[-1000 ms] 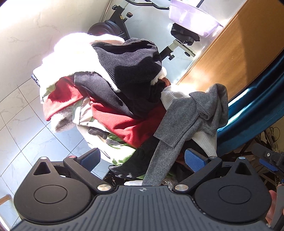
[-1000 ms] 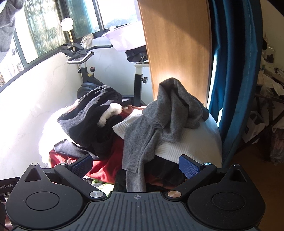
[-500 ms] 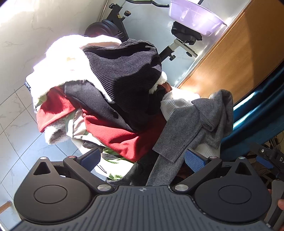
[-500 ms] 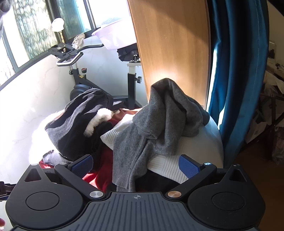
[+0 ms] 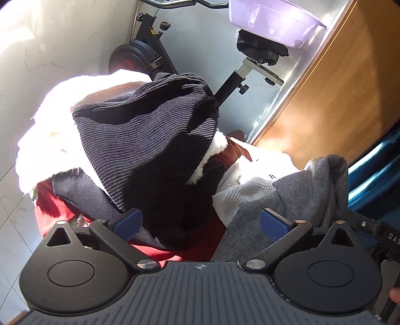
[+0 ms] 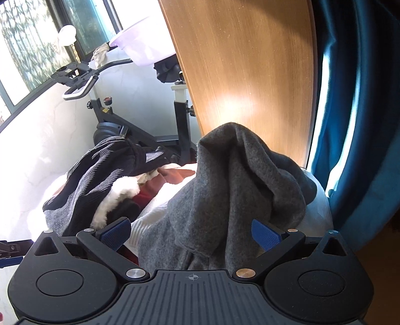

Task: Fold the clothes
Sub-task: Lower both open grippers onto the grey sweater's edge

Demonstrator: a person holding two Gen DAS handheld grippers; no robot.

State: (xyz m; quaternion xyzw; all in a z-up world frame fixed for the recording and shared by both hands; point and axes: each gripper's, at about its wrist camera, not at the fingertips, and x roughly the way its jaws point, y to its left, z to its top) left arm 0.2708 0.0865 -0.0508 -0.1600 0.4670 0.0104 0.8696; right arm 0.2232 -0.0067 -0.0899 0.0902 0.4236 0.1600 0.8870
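Note:
A heap of clothes fills both views. On top lie a dark ribbed knit (image 5: 150,140) (image 6: 95,175), a grey sweater (image 5: 307,190) (image 6: 237,190), a white ribbed knit (image 5: 240,197) (image 6: 317,212), a red garment (image 5: 50,212) and a white fleece (image 5: 62,100). My left gripper (image 5: 200,223) is open, its jaws wide apart close over the dark knit and red garment. My right gripper (image 6: 191,232) is open, its blue pads on either side of the grey sweater's lower folds, not closed on it.
An exercise bike (image 5: 155,57) (image 6: 112,110) stands behind the heap with a lilac basin (image 5: 272,17) (image 6: 142,47) on its seat. A wooden panel (image 6: 250,62) (image 5: 337,95) and a blue curtain (image 6: 362,125) rise at the right. A white wall (image 5: 50,37) is at the left.
Both grippers have moved in closer to the heap; the clothes now loom larger. The grey sweater now sits between the right gripper's open jaws. Both stayed open.

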